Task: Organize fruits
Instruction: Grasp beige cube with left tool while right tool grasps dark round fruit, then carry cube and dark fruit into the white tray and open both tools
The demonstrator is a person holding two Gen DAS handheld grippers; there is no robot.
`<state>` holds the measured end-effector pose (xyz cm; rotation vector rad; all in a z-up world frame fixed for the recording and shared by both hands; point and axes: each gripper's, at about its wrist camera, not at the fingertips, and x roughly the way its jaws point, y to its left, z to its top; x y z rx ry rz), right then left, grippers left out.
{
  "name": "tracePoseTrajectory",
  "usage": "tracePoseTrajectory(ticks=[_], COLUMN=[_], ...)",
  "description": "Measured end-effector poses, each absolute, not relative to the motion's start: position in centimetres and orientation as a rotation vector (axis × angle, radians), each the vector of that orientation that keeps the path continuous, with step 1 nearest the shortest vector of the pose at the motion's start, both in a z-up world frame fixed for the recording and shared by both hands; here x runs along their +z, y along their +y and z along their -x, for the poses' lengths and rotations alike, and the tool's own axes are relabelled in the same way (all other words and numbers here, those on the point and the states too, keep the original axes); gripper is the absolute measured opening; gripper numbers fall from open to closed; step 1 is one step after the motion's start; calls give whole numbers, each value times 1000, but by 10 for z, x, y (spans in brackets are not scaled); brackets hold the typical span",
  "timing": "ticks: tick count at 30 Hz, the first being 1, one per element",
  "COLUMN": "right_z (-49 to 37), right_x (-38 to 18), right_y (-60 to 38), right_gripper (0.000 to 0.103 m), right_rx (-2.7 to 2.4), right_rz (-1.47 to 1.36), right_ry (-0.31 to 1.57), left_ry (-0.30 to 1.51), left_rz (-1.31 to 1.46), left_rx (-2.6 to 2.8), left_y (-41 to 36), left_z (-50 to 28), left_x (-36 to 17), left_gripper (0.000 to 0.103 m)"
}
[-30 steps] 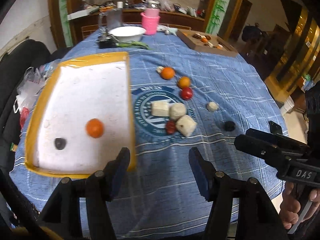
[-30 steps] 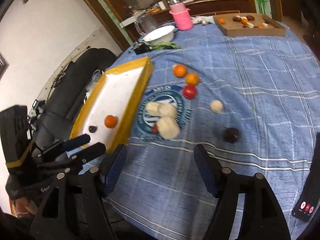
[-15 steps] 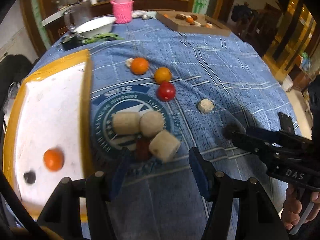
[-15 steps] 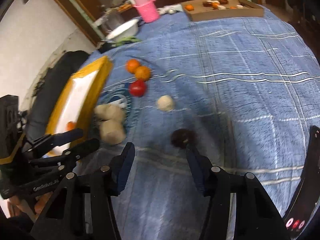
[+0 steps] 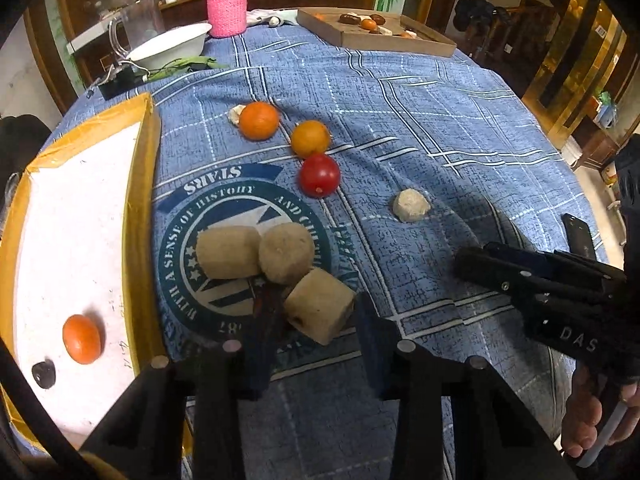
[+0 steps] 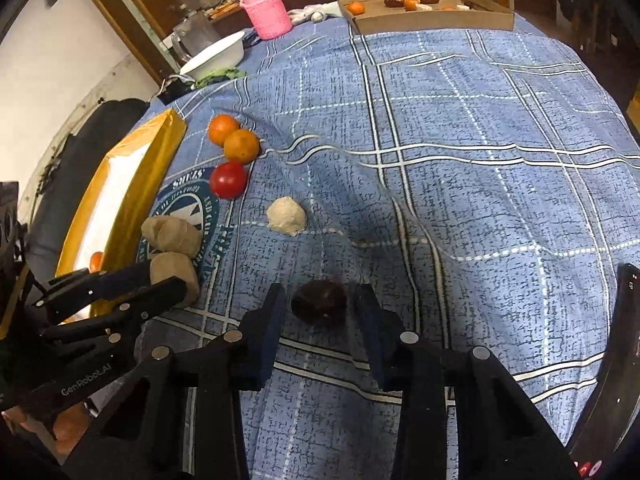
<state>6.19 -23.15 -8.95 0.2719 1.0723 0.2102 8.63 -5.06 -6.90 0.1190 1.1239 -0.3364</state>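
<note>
My left gripper [image 5: 316, 312] is open around a tan block [image 5: 320, 311], with a small dark red fruit [image 5: 269, 306] by its left finger. Two more tan pieces [image 5: 256, 251] lie just beyond. Two oranges [image 5: 259, 120] [image 5: 310, 138], a red tomato [image 5: 319, 175] and a pale lump [image 5: 410, 205] lie further on the blue cloth. My right gripper [image 6: 318, 304] is open with a dark round fruit [image 6: 319, 302] between its fingers, resting on the cloth. A yellow-rimmed white tray [image 5: 140, 216] at the left holds an orange [image 5: 81, 338] and a dark fruit [image 5: 44, 374].
At the far side stand a white bowl [image 5: 172, 45], a pink knitted holder [image 5: 226, 12], a clear jug [image 5: 132, 28] and a cardboard tray [image 5: 376, 42] with several fruits. A phone [image 6: 612, 364] lies at the right edge. A dark chair [image 6: 76, 152] stands left of the table.
Both grippers moved forward and down. The left one now straddles the tan block; the right one has come around the dark fruit, its jaws narrower than before.
</note>
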Motion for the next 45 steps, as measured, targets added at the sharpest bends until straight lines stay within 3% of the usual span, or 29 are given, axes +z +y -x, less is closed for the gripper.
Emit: tracePoseTrajectory(ticks=[15,25,45], right_z=[-60,-53,-59], right_x=[-94,-84,-81], right_y=[-228,-219,-216], right_gripper=[36,19,16], right_rx=[192,191,184], right_rz=[-288,-255,-233], right_ry=[1085,1055,1041], left_ry=[1144,1124,1078], left_rz=[-23,32,104], left_rx=[-374,-365,-306], left_y=[-39,-20,17], left_z=[-73,-62,-52], left_x=[-63,-50,-29], left_gripper=[37,37,37])
